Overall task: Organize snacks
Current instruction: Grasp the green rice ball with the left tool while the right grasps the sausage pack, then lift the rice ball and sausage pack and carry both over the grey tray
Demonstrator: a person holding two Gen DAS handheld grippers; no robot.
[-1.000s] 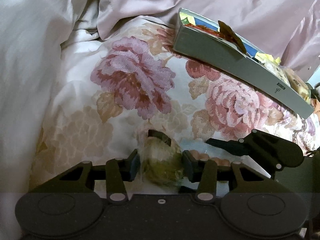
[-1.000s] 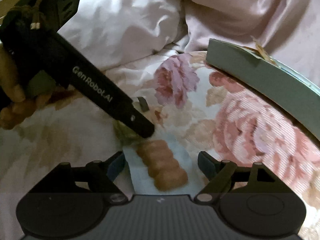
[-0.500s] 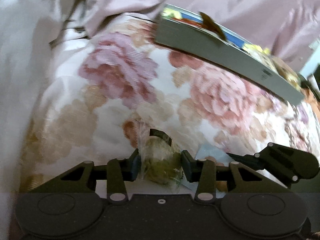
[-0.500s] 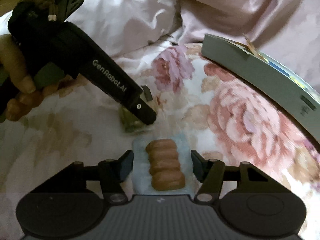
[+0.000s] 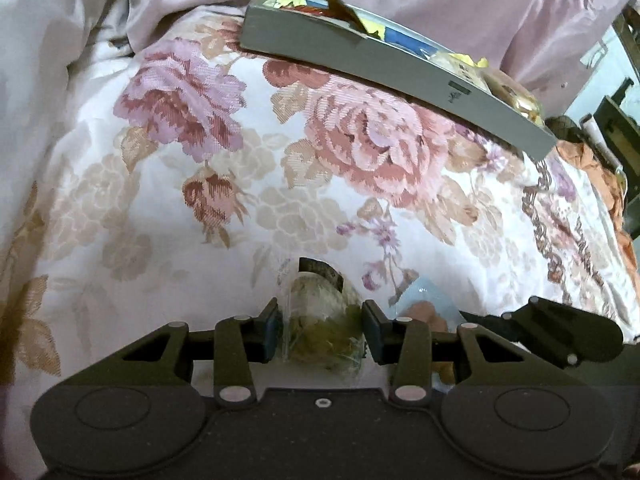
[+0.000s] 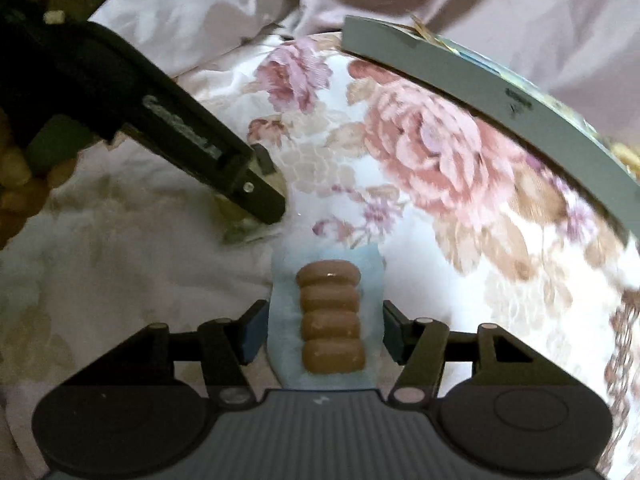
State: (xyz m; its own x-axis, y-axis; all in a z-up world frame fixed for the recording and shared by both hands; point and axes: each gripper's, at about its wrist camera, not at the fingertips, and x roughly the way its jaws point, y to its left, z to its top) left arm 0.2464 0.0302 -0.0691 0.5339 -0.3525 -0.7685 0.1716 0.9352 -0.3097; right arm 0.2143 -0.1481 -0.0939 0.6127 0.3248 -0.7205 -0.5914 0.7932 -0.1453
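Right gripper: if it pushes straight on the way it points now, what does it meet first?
Probably the flowered bedspread. The right gripper, with the blue-wrapped brown ridged snack between its pads, points down at bare fabric; the long grey snack box lies farther off, up and right. Depth is uncertain.

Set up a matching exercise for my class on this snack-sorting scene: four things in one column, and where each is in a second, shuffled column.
Things
1. green snack packet
2. brown ridged snack in its blue wrapper
3. grey tray
4. floral bedspread

Places
A. lies under everything
B. between the pads of the right gripper
C. at the far side, already holding snacks
D. between the pads of the left gripper

Pairs: 1-D, 2-B, 3-C, 4-A
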